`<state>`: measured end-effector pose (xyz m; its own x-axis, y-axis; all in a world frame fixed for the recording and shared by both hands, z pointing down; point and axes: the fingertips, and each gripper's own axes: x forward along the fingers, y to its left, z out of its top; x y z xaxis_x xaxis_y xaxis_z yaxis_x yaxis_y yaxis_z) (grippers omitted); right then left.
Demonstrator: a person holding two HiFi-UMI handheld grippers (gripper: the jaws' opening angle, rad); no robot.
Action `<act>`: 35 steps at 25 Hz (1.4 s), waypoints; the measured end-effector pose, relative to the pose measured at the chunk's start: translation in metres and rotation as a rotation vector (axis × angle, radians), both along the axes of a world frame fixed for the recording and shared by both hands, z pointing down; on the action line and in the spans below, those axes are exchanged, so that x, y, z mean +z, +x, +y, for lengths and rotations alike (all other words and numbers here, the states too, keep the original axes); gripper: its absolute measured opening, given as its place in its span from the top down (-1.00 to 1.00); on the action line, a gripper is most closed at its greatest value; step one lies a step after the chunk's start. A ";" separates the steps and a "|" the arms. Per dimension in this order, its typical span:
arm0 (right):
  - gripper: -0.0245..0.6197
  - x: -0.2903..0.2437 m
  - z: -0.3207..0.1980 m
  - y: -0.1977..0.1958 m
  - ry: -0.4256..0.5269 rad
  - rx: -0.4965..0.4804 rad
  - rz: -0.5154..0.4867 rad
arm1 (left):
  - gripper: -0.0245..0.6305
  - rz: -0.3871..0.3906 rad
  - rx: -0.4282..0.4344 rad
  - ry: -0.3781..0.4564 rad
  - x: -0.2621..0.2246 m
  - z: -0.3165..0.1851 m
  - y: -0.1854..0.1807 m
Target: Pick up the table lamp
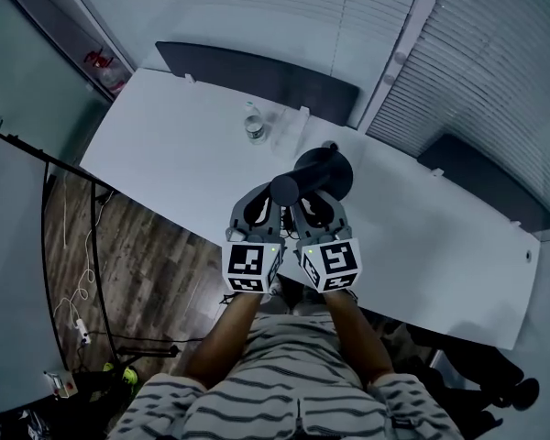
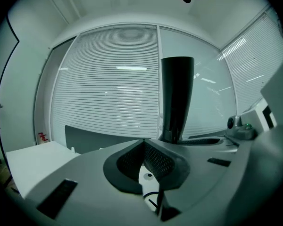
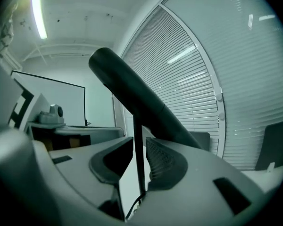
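Note:
The black table lamp has a round base (image 1: 328, 173) over the white table (image 1: 183, 145) and a thick tube head (image 1: 284, 189) nearer me. I cannot tell whether the base rests on the table. My right gripper (image 1: 317, 211) is shut on the lamp's thin black stem (image 3: 137, 145), which rises between its pads to the head (image 3: 146, 107). My left gripper (image 1: 259, 211) sits just left of the head. Its pads (image 2: 132, 161) meet with nothing visible between them, and the head (image 2: 177, 98) stands close beyond its right pad.
A clear bottle (image 1: 254, 125) stands on the table behind the lamp. Dark partition panels (image 1: 257, 73) line the table's far edge, with window blinds (image 1: 495, 71) beyond. The table's front edge runs under my grippers. Wood floor with cables (image 1: 82, 291) lies to the left.

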<state>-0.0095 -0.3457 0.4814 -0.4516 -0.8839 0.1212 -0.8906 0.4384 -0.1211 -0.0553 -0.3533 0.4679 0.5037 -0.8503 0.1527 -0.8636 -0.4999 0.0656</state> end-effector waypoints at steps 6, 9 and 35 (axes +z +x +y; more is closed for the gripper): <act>0.73 0.000 -0.002 -0.003 0.030 -0.009 0.032 | 0.91 -0.004 -0.036 0.000 0.003 0.000 -0.005; 0.75 0.000 -0.002 -0.003 0.048 -0.007 0.045 | 0.91 -0.011 -0.050 0.002 0.005 0.002 -0.008; 0.76 -0.045 -0.005 0.010 0.104 -0.039 -0.075 | 0.90 -0.019 -0.022 0.031 -0.003 0.019 -0.002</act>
